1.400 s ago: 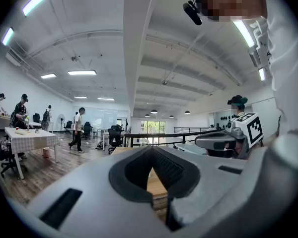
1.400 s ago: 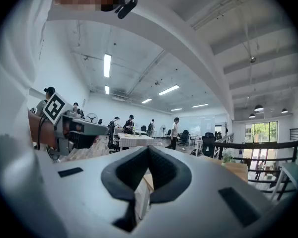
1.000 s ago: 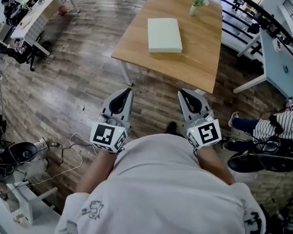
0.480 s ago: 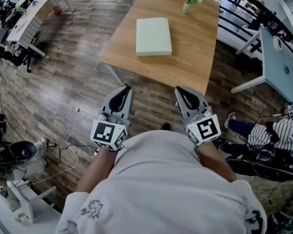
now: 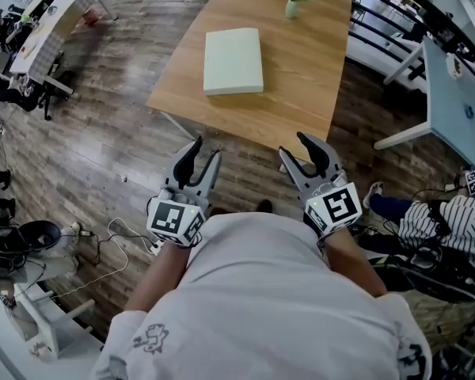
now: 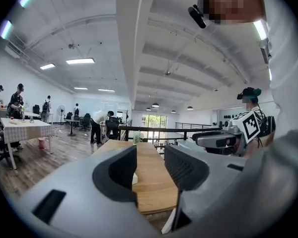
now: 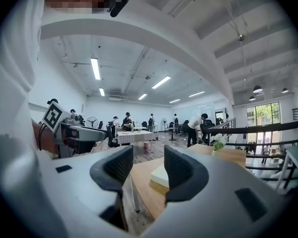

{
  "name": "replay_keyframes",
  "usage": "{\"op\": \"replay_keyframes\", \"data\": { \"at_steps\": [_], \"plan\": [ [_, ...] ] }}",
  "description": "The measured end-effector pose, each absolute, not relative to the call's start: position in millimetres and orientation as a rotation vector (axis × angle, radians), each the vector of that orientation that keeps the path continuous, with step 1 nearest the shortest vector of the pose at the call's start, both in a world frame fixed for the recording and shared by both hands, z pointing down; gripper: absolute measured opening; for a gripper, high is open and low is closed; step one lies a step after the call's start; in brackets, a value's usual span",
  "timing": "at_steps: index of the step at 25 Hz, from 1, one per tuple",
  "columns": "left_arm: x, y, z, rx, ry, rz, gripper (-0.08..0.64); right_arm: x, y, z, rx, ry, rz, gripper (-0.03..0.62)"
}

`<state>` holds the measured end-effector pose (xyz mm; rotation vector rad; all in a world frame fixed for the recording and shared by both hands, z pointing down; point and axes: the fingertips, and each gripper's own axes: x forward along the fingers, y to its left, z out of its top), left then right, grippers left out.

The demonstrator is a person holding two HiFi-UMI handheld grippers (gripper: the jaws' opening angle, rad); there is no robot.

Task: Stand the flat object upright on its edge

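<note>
1. L gripper [image 5: 207, 150]: jaws apart, abt halfway open, and have just been opening. Gap btwn the pads is empty; it grips nothing.
2. R gripper [image 5: 293, 145]: same. Jaws abt halfway apart, have just been opening, nothing btwn them, no hold on anything.
3. Both are held side by side, roughly level, close in front of the person's white shirt [image 5: 261, 307], pointing fwd at the table [image 5: 301, 77].
4. Flat object [image 5: 233, 60]: pale slab lying flat on the table top, not on edge. It's ahead of both grippers & well apart from them, btwn their two lines, closer to L's. In the right gripper view it shows through the jaw gap, by the right-hand jaw.
5. Table: wood. Its near edge is close ahead of the jaw tips; neither gripper touches it.
6. Vase [image 5: 293, 2] w/ flowers: far end of the table, beyond the flat object as seen from the grippers.
7. Floor [image 5: 103, 149]: wood planks under both grippers. A cable [image 5: 111, 252] lies on it, off to L gripper's outer side.
</note>
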<state>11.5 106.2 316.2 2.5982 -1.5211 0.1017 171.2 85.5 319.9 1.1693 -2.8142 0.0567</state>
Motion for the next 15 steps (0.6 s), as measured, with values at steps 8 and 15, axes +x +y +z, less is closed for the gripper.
{"op": "replay_keyframes", "data": {
  "at_steps": [8,15],
  "plan": [
    [21,87,328,2.588,-1.514,0.128,0.183,190,73,332,1.203,-2.817,0.101,0.225],
    [16,55,328,2.608,-1.472,0.102,0.183,181,50,329,1.242,-2.809,0.119,0.241]
  ]
}}
